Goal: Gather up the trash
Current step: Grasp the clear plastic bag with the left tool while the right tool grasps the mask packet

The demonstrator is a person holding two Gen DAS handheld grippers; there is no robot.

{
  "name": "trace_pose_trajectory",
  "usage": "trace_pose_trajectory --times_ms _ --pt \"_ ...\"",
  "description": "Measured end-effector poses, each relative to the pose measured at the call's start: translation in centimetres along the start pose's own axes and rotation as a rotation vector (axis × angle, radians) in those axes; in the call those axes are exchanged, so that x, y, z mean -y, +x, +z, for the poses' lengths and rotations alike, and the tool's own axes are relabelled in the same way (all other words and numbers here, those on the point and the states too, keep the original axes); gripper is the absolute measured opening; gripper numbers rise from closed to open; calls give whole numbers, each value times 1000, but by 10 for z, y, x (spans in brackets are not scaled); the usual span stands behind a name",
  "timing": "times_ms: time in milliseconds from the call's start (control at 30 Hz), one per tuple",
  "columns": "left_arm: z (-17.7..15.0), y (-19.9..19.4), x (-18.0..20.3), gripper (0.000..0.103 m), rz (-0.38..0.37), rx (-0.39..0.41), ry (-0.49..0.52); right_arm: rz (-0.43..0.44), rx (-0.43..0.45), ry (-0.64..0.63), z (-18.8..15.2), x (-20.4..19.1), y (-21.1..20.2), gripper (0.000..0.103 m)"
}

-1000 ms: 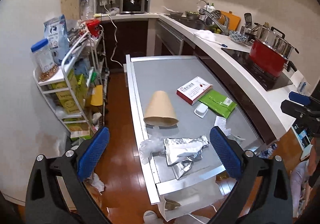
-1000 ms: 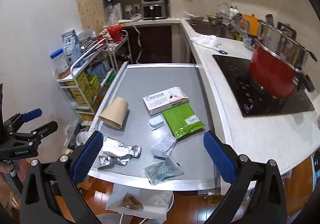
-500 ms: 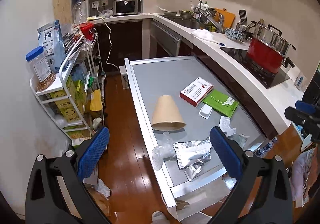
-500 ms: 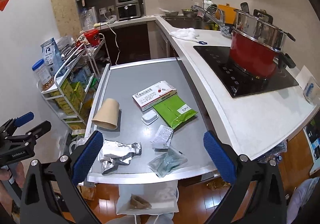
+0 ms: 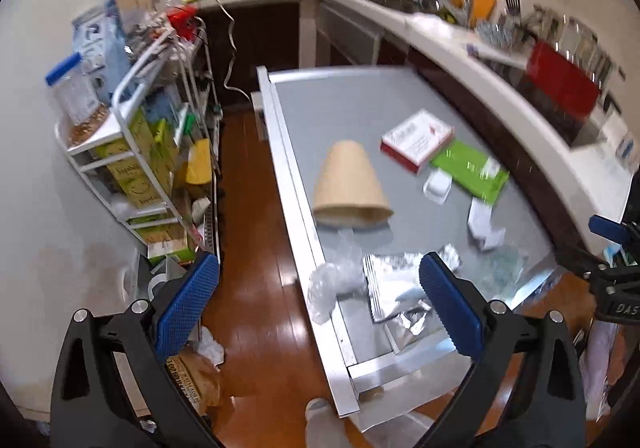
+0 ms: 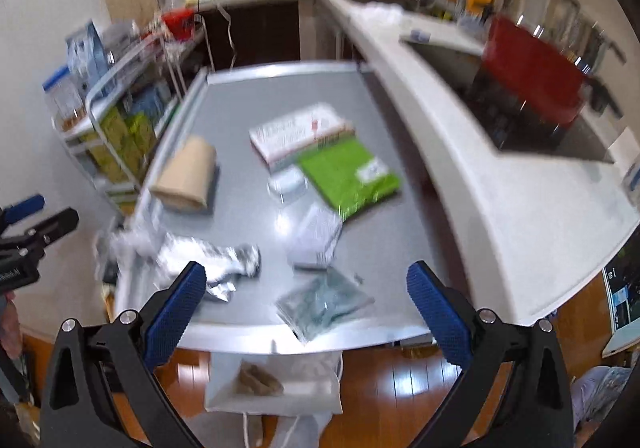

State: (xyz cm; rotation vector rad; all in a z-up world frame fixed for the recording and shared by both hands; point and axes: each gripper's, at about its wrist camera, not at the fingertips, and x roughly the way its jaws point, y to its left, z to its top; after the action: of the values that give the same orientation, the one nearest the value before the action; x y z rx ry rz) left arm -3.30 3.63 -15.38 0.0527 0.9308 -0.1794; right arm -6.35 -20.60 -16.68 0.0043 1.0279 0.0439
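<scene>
Trash lies on a grey metal table (image 5: 360, 108) (image 6: 248, 96): a tan paper cup on its side (image 5: 350, 184) (image 6: 186, 176), a crumpled foil bag (image 5: 394, 288) (image 6: 208, 260), clear plastic wrap (image 5: 332, 284), a red-and-white box (image 5: 416, 138) (image 6: 300, 132), a green pouch (image 5: 468, 172) (image 6: 348, 172), a small white tub (image 5: 437, 186), a paper slip (image 6: 316, 232) and a grey-green packet (image 6: 324, 300). My left gripper (image 5: 320, 308) is open and empty above the table's near left corner. My right gripper (image 6: 306, 312) is open and empty above the near edge.
A white bin with a bag liner (image 6: 276, 384) stands on the wood floor under the table's near edge. A wire rack of groceries (image 5: 132, 152) stands on the left. A white counter with a red pot (image 6: 532, 68) runs along the right.
Both grippers have moved closer to the table and lower, and the views are now blurred by motion. Both stay open and empty.
</scene>
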Motion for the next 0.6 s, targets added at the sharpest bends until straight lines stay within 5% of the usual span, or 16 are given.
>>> trace_pose_trajectory --times_ms 133,500,600 --pt "-4 28 11 76 -43 -77 41 47 -72 5 -9 -1 32 99" --pt "-7 74 17 69 -56 -170 94 87 -199 135 -21 20 79 88" --pt "-8 82 17 56 -72 -189 92 105 -226 151 -23 22 88 80"
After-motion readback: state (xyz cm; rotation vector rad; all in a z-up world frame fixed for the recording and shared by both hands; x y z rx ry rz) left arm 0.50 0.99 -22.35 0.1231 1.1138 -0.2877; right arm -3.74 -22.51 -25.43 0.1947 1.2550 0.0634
